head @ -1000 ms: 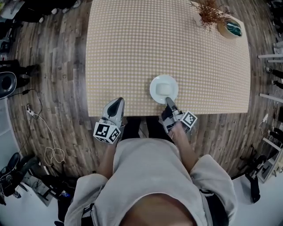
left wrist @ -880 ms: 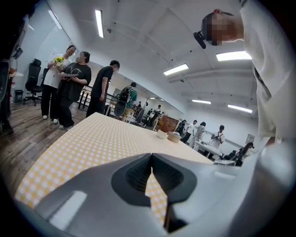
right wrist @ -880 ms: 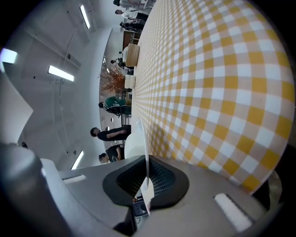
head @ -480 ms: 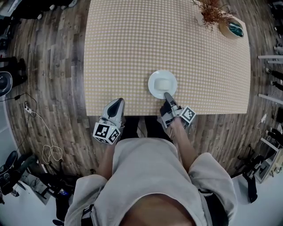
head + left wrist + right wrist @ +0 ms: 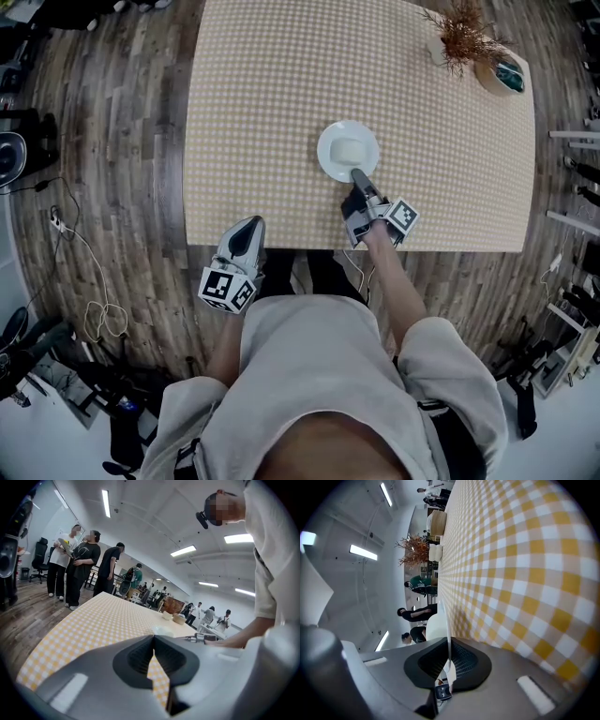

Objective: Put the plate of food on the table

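Farther in now: round white plate of food [image 5: 339, 139] lies straight ahead of your right gripper [image 5: 357, 176], clamped on its near rim.

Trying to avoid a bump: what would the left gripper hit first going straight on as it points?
Probably the checked tablecloth: the left gripper, jaws shut and empty, points slightly down across it; the plate of food sits off to the right.

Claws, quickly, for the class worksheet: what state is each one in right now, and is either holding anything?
Left claw: closed, holding nothing.
Right claw: closed on the rim of the white plate.
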The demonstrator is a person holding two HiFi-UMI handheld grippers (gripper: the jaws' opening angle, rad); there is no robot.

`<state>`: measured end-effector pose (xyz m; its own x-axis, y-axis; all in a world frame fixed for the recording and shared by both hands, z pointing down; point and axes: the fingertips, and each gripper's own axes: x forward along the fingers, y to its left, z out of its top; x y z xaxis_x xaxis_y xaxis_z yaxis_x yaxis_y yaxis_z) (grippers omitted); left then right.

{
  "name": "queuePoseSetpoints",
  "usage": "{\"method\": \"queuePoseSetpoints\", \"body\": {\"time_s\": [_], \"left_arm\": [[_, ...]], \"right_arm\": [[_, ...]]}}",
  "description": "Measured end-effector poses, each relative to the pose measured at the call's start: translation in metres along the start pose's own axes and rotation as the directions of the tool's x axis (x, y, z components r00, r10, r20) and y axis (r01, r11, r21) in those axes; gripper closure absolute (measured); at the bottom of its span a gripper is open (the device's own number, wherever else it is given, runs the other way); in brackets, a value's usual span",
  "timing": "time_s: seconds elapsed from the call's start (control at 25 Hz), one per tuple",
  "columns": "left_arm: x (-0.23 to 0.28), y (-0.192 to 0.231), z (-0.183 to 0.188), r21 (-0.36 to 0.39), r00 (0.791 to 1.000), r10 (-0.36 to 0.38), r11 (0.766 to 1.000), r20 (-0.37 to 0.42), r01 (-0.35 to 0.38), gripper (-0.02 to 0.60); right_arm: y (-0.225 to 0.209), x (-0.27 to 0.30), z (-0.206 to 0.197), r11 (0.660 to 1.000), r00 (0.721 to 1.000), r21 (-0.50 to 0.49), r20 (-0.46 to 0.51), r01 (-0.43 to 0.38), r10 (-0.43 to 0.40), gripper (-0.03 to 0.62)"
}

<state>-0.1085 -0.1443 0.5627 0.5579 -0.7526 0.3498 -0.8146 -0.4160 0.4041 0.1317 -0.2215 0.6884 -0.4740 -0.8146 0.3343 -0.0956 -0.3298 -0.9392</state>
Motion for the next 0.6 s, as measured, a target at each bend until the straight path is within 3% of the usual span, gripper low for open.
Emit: {"method": "queuePoseSetpoints", "body": {"time_s": [0.6], "left_arm": [[-0.011,0.010,-0.005,-0.030,0.999,0.044,0.999,0.006,-0.044,0.571]], "right_arm": [[0.032,0.088,0.044,0.999,0.999,0.014,0.015,-0.033,0.033,0.583]]}}
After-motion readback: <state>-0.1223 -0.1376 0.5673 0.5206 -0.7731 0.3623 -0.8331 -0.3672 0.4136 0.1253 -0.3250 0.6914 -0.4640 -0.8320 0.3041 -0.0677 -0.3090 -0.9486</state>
